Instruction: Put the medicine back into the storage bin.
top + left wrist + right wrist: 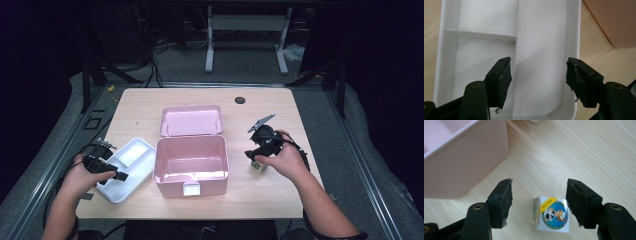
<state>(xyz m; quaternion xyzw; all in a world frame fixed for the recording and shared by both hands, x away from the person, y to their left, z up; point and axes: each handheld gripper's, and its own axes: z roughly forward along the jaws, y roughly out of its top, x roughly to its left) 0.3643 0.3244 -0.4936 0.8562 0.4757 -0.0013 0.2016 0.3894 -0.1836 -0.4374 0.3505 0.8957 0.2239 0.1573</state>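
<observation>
A small white cube (551,216) with a blue cartoon label and a yellow strip lies on the wooden table (260,107), just right of the open pink box (190,167). My right gripper (539,192) hovers over the cube (259,167) with its jaws wide apart, the pads clear of it; it is open. My left gripper (538,72) stands open over the white divided tray (541,37) with nothing between its jaws. In the high view the left gripper (119,176) sits at the tray's near left edge, and the right gripper (253,155) is right of the box.
The pink box has its lid (191,120) folded back behind it, and its inside looks bare. The white tray (131,150) lies left of the box. A dark round grommet (240,100) sits near the table's far edge. Cables trail from both grippers.
</observation>
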